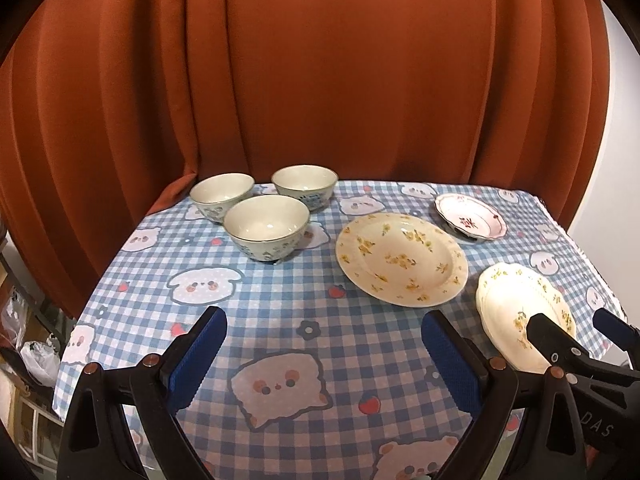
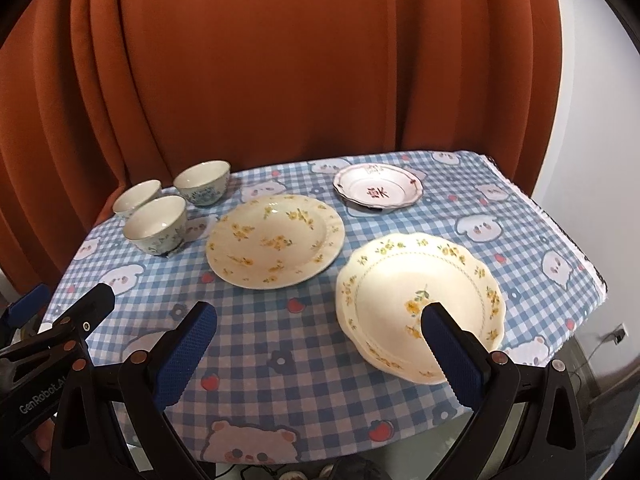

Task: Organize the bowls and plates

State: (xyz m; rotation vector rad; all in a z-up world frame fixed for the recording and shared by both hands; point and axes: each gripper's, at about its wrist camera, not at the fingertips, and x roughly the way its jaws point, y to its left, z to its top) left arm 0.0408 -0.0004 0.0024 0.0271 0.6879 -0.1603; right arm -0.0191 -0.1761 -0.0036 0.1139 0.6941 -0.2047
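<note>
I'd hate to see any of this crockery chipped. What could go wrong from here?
1. The scalloped plate lies near the table's front edge, close to the right gripper; a nudge might push it off.
2. The three bowls stand close together, so grabbing one may knock its neighbours.
3. The checked tablecloth could slide under dragged plates.
</note>
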